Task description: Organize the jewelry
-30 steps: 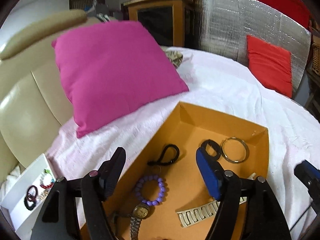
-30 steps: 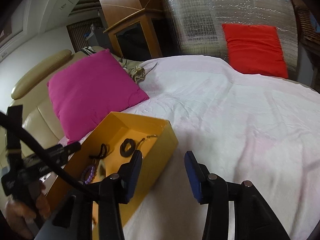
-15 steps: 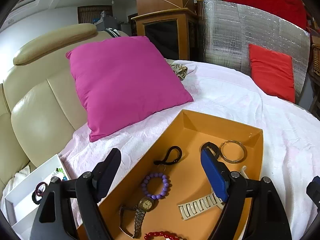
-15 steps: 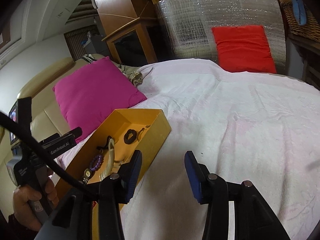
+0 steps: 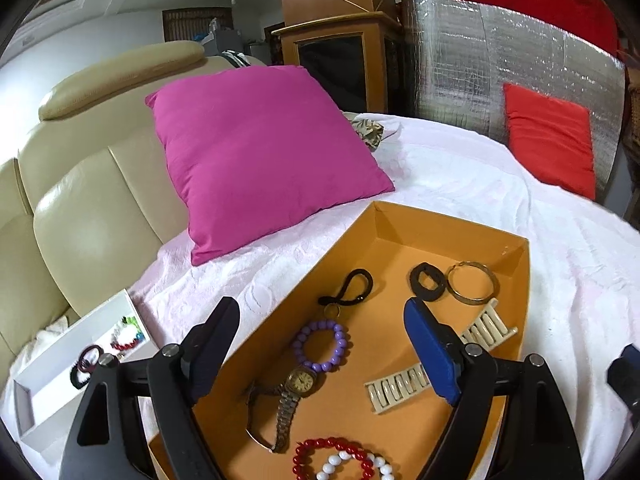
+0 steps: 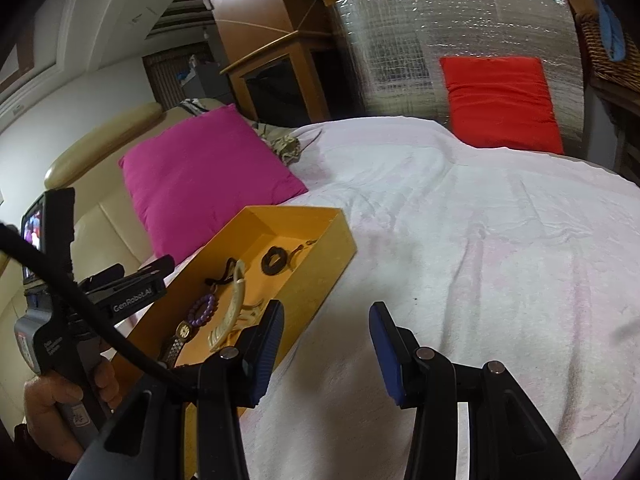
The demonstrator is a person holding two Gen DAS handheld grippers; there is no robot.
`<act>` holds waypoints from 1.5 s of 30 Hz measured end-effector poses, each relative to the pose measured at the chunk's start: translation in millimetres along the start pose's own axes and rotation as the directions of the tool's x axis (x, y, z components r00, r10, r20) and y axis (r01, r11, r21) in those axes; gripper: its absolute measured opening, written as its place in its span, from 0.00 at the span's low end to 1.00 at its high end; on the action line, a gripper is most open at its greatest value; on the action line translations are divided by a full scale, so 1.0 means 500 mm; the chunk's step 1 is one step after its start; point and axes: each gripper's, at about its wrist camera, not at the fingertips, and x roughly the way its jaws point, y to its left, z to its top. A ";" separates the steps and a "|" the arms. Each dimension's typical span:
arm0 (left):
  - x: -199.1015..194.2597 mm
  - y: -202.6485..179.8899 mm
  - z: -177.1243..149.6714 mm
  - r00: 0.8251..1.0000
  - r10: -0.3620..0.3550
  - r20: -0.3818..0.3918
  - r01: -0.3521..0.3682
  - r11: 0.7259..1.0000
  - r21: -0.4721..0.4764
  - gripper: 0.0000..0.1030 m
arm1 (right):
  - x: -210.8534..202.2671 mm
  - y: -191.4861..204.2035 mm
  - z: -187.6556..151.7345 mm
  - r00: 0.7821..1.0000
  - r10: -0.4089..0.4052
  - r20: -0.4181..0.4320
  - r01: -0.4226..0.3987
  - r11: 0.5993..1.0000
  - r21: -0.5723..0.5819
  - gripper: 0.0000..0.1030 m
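Here both the left gripper point(image 5: 320, 344) and right gripper point(image 6: 326, 344) gape empty, hiding part of the orange tray point(image 5: 520, 280).

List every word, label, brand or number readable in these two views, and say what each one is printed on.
"GenRobot.AI": white lettering on the black side bar of the left gripper, seen in the right wrist view.
Small white print on its grey handle: too small to read.
Watch dial in the orange box: markings too small to read.
Nothing else carries legible text.
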 end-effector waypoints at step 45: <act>-0.100 0.059 -0.026 0.995 0.039 0.086 -0.036 0.999 -0.033 0.85 | 0.005 0.088 -0.016 0.996 0.094 0.003 -0.093 0.994 -0.065 0.47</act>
